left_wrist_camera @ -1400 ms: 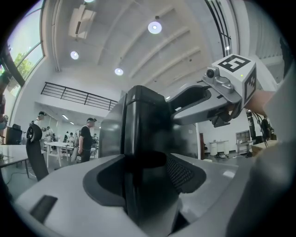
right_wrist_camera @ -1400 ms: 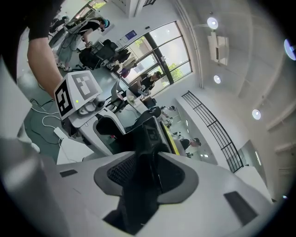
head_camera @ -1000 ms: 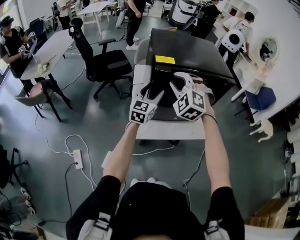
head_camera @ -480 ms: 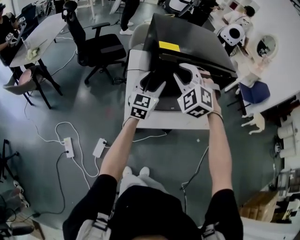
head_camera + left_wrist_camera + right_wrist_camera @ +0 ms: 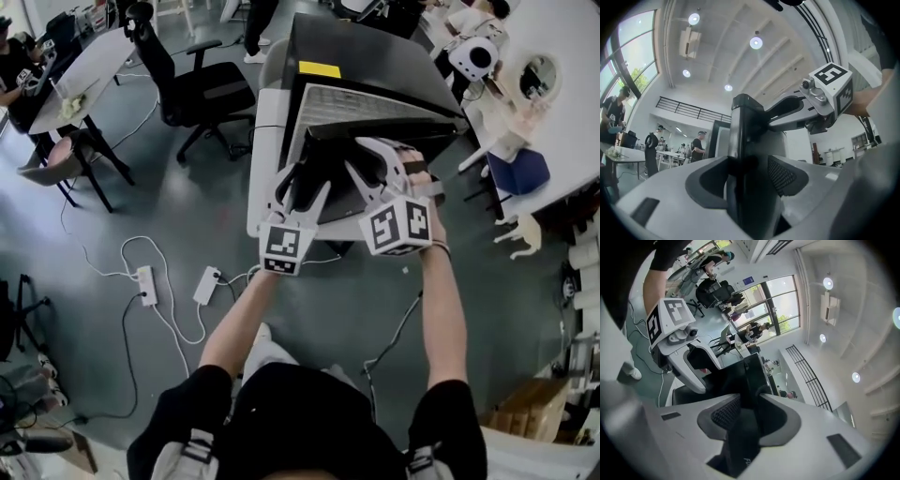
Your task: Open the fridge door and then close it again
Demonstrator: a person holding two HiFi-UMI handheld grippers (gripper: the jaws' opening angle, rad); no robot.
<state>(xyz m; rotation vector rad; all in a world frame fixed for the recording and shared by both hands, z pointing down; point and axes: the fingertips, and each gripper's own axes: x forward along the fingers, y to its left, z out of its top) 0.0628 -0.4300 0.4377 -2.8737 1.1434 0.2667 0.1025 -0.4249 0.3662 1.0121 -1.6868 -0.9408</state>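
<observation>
Door (image 5: 394, 128) now stands ajar from the fridge (image 5: 375, 66); pale interior shows behind its top edge, where a second ago it sat shut. Left tool (image 5: 305, 187) is clamped on the door's edge. Right tool (image 5: 380, 159), beside it, has just been widening, with the edge between its pads, seemingly touching. I judge opening under way; closing remains.
</observation>
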